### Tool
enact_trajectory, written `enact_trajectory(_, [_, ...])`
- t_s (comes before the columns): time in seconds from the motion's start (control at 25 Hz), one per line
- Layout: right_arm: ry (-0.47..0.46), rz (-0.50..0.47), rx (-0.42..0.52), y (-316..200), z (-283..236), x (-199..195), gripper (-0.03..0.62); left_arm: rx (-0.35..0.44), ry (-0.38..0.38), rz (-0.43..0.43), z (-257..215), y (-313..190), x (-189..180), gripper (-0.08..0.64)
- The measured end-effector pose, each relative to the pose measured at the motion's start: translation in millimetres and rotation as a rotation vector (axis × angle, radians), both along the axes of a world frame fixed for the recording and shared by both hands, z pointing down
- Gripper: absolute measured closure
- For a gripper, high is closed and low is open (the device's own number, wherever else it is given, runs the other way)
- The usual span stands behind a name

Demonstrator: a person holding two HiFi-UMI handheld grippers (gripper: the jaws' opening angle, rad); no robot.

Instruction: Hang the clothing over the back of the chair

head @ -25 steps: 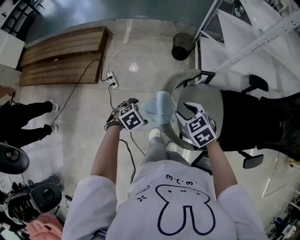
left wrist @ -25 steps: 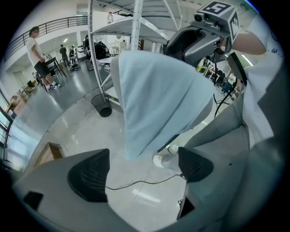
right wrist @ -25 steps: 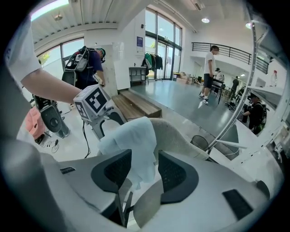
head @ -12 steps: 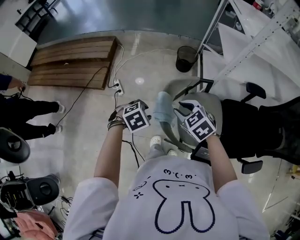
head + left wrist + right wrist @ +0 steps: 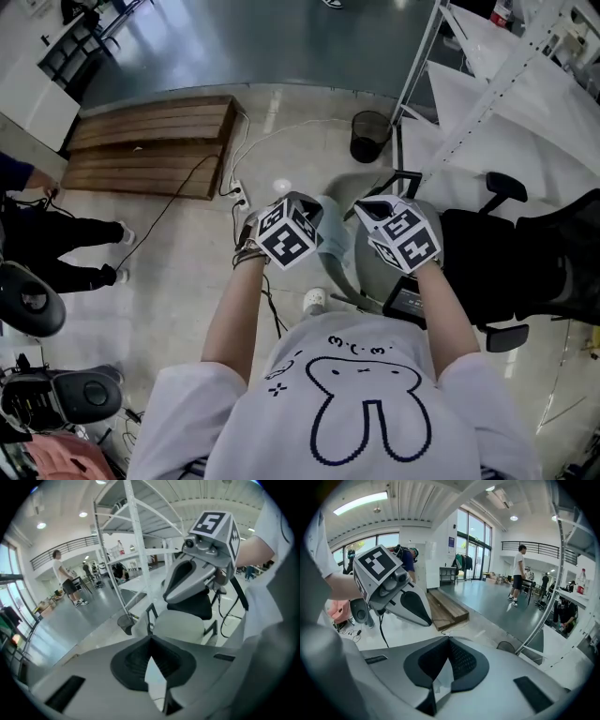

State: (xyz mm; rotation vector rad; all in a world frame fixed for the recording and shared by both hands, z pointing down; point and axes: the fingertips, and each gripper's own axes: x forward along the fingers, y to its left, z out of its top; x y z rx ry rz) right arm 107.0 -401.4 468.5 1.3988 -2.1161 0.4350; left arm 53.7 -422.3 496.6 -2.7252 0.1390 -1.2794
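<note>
The head view looks steeply down from above the person onto both arms, the left gripper (image 5: pixel 305 214), the right gripper (image 5: pixel 367 211), the cloth (image 5: pixel 333 239) between them and the floor far below. The left gripper view sits close behind its own fingers (image 5: pixel 131 663), which fill the lower frame with the cloth (image 5: pixel 157 677), and faces right across the hall to the right gripper (image 5: pixel 180 585) and the chair (image 5: pixel 180 626). The right gripper view, equally near its fingers (image 5: pixel 464 660) and cloth (image 5: pixel 440 679), faces left to the left gripper (image 5: pixel 423 616) and the wooden platform (image 5: pixel 447 609). All three views share the bin (image 5: pixel 368 136) (image 5: pixel 125 622) (image 5: pixel 506 646). The head view also shows the platform (image 5: pixel 150 145) and chair (image 5: pixel 370 272).
</note>
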Motion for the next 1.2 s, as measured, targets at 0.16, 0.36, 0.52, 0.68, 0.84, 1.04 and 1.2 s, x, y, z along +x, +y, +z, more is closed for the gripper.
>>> enact_trajectory(0.16, [-0.062, 0.078, 0.087, -10, -30, 14, 0.6, -0.013, 0.201, -0.179, -40, -20, 20, 0.532])
enact_trajectory(0.36, [-0.102, 0.142, 0.193, -11, -71, 26, 0.601, -0.001, 0.402, -0.282, -96, -31, 38, 0.532])
enact_trajectory(0.52, [-0.131, 0.166, 0.244, -7, -91, 26, 0.601, -0.032, 0.539, -0.283, -135, -24, 49, 0.531])
enact_trajectory(0.68, [-0.14, 0.189, 0.271, -3, -101, 28, 0.601, -0.082, 0.646, -0.267, -160, -11, 56, 0.531])
enact_trajectory(0.84, [-0.137, 0.228, 0.309, 8, -113, 32, 0.601, -0.055, 0.645, -0.271, -164, -6, 59, 0.531])
enact_trajectory(1.04, [-0.149, 0.285, 0.378, 19, -130, 38, 0.601, -0.025, 0.66, -0.278, -166, 1, 61, 0.531])
enact_trajectory(1.2, [-0.15, 0.299, 0.416, 21, -142, 43, 0.601, -0.018, 0.694, -0.269, -175, 8, 60, 0.531])
